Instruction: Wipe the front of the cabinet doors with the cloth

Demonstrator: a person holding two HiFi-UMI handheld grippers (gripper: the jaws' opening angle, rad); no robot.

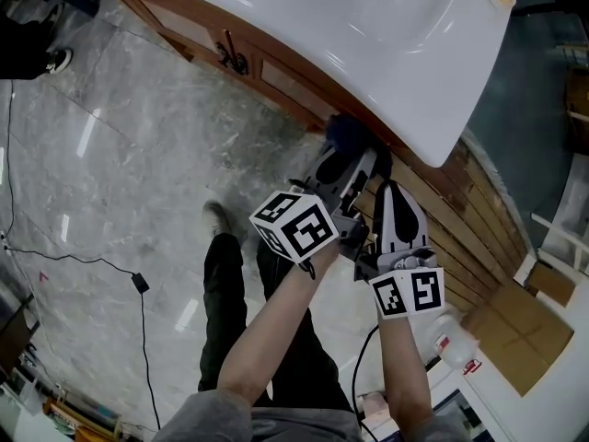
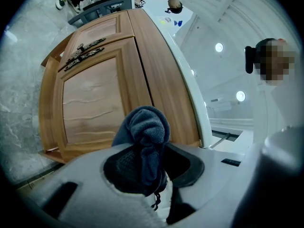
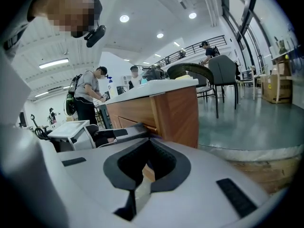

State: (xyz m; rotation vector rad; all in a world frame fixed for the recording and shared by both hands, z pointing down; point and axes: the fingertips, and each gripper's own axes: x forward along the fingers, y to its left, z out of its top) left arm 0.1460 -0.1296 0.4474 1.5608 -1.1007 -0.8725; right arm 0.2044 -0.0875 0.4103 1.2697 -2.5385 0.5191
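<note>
Cloth (image 2: 145, 137), dark blue and bunched, sits clamped between the jaws of the left gripper (image 2: 149, 172), its wad sticking out past the tips toward the wooden cabinet doors (image 2: 95, 99); whether it touches the wood I cannot tell. The right gripper (image 3: 145, 175) has its jaws drawn together on nothing, just beside the left one, near the cabinet's corner.

Grey marble floor (image 1: 110, 182) bearing wooden cabinet (image 1: 281, 83)
</note>
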